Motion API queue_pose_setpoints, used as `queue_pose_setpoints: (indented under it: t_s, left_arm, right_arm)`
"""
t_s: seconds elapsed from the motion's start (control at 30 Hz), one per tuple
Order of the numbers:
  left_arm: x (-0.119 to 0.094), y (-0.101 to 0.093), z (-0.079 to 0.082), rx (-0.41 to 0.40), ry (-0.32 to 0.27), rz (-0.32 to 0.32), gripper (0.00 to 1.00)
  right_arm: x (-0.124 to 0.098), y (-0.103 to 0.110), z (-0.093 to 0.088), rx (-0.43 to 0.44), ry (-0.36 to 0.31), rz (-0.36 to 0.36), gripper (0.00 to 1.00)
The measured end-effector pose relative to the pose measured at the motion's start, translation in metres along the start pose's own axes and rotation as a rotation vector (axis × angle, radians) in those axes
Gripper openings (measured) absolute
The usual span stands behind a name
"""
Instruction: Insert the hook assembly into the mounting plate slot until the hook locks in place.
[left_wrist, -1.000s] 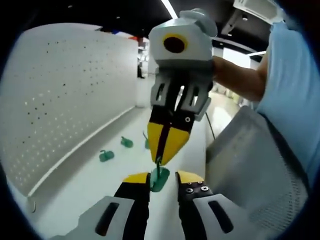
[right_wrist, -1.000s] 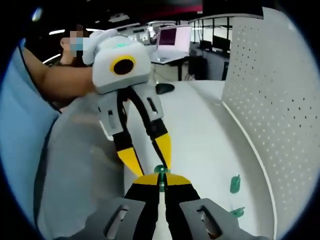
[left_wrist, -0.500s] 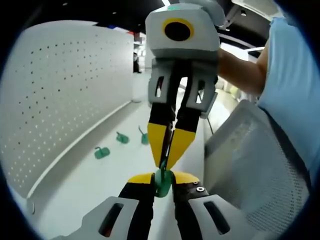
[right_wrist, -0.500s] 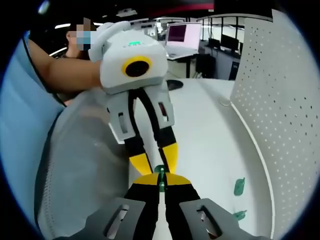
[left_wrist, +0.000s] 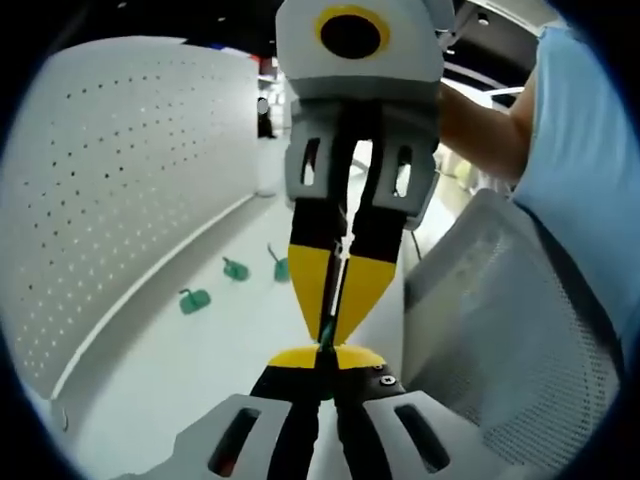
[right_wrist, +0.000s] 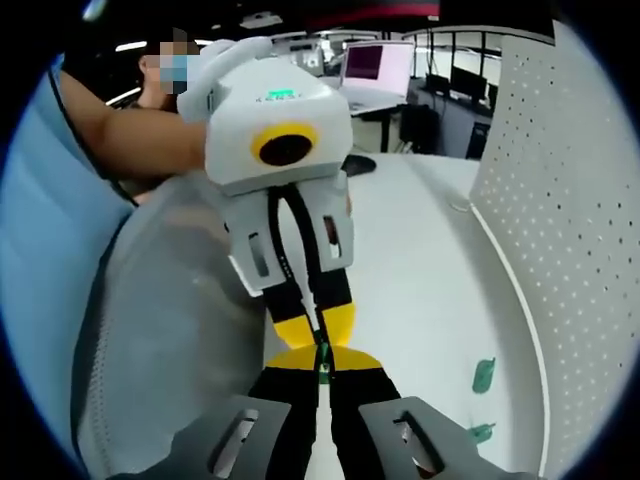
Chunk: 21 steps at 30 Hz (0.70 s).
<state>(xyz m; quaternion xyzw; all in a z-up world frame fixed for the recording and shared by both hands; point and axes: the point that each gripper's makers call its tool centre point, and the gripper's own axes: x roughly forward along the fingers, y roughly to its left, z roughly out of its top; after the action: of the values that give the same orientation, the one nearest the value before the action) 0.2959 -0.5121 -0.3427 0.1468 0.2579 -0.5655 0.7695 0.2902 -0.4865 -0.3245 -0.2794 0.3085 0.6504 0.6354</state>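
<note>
Both grippers, tip to tip: left gripper (left_wrist: 318, 358) and right gripper (right_wrist: 322, 360) each pinch the green hook assembly (right_wrist: 323, 368) — I'd press straight, no twist.

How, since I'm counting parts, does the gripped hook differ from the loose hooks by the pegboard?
The gripped hook is pinched between the left gripper and right gripper, mostly hidden; the loose hooks lie untouched on the table, fully visible. Both are green.
</note>
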Motion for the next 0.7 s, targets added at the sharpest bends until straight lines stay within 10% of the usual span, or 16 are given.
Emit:
queue_pose_setpoints:
  t_s: [0.7]
  left_arm:
    - [-0.005, 0.005, 0.006, -0.014, -0.063, 0.024, 0.03]
  right_arm:
    - [-0.014, -0.009, 0.004, 0.020, -0.050, -0.039, 0.07]
